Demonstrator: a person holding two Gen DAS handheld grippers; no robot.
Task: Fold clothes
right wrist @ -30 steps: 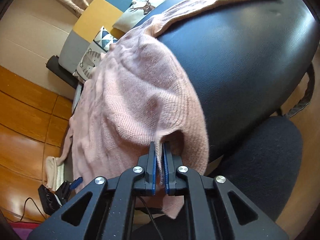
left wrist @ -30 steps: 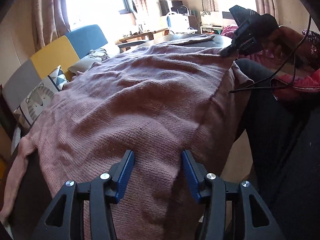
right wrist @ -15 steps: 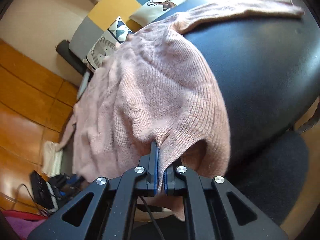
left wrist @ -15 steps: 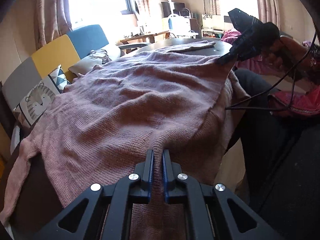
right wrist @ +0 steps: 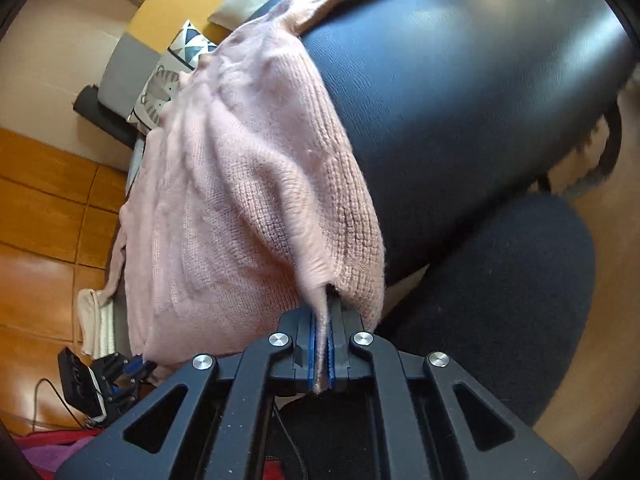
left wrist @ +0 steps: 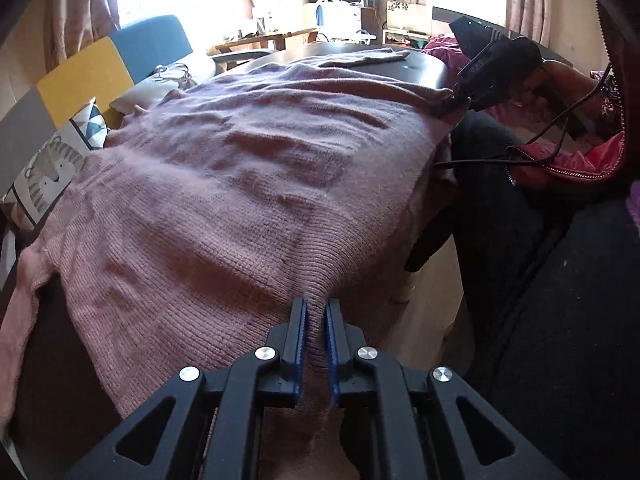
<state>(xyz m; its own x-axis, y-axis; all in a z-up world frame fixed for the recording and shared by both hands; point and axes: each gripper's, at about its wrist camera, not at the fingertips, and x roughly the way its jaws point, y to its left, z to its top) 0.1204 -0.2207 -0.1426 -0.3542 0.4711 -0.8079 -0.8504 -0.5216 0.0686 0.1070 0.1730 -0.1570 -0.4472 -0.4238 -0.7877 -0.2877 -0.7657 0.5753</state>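
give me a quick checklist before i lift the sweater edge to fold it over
1. Left gripper shut on the sweater hem, having just closed: ok.
2. Right gripper pinching knit between its pads: ok.
3. Both grips on the same near edge: ok.
4. Far sleeve flat on the table: ok.
5. Other sleeve hanging off the table edge: not ok.
6. Cable clear of the cloth: cannot tell.

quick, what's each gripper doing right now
left gripper: just closed, shut on the sweater hem
right gripper: shut on the sweater's edge
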